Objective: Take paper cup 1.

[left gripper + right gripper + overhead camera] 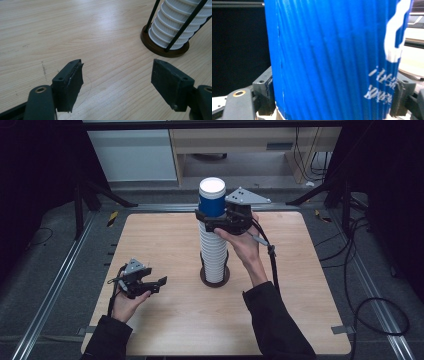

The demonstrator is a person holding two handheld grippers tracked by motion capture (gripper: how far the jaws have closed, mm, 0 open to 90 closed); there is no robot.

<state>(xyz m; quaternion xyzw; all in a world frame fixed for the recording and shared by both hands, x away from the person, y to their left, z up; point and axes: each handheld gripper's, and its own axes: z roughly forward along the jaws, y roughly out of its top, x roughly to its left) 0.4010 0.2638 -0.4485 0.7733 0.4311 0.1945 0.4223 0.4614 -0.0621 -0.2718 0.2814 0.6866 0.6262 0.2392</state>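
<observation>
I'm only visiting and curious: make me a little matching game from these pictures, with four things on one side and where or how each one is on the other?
Things:
1. blue ribbed paper cup
2. tall stack of white paper cups
3. left gripper
4. right gripper

States:
A. jaws open over the light wooden table, nothing between them
B. stands in a round dark brown holder with thin black rods
C. on top of the stack, white inside
D. jaws closed on the sides of the top cup

Pairs: 1-C, 2-B, 3-A, 4-D
</observation>
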